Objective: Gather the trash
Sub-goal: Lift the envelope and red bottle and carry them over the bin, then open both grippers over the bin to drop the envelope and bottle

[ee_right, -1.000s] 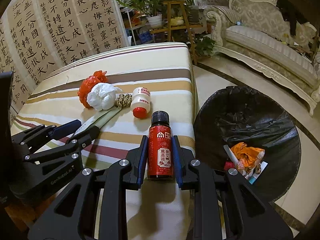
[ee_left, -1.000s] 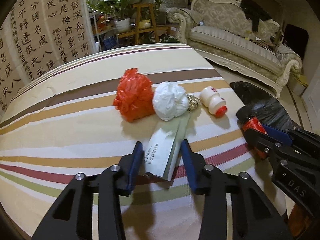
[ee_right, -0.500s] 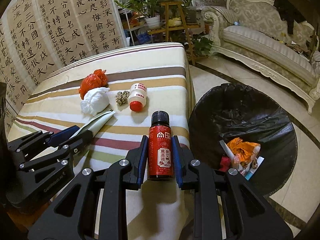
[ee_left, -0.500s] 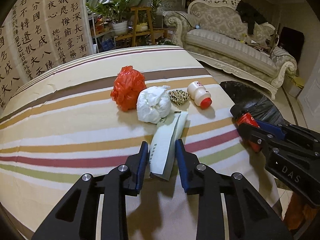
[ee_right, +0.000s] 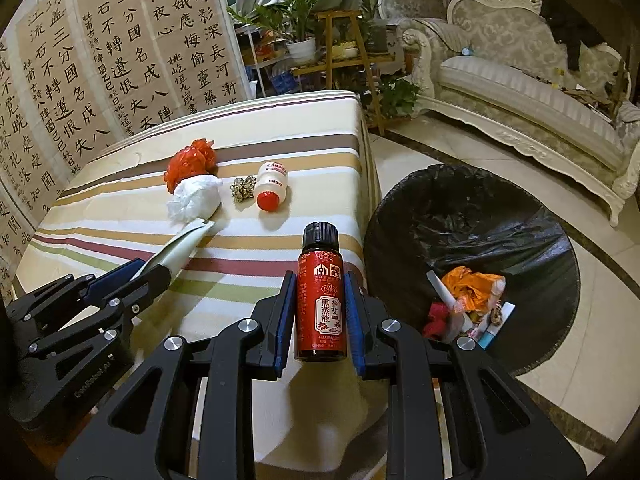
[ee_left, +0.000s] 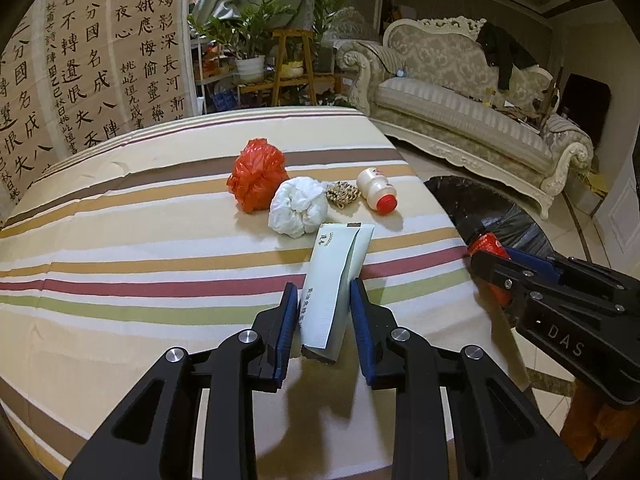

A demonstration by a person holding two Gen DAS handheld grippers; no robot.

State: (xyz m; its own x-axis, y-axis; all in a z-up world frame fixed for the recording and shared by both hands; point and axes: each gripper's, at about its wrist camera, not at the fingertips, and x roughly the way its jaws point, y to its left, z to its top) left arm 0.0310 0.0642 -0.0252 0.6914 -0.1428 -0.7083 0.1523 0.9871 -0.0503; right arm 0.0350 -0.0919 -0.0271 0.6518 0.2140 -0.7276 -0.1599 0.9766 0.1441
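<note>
Grippers come first, one in each of the person's hands, both held out over the near edge of the striped tablecloth point(ee_left: 120, 248). The left gripper point(ee_left: 325, 304) has just been closing its jaws, and its blue pads now pinch the lower end of a pale flattened tube point(ee_left: 334, 280), whose far end points toward the litter further up the table. The right gripper point(ee_right: 320, 300) clamps a small dark bottle with a red label point(ee_right: 320, 304) upright between its pads, black cap uppermost, near the table's right edge. Just beyond lie a white crumpled wad point(ee_left: 298, 212), a red plastic bag point(ee_left: 256, 180) touching it, a small brownish scrap point(ee_left: 342, 194) and a little white bottle with a red cap point(ee_left: 378, 194) on its side. Right of the table, on the floor, stands a bin lined with a black bag point(ee_right: 472, 216), with orange and mixed litter in it. Farthest off are a cream sofa point(ee_left: 460, 104), potted plants point(ee_left: 250, 40) and a calligraphy screen point(ee_left: 88, 60).
</note>
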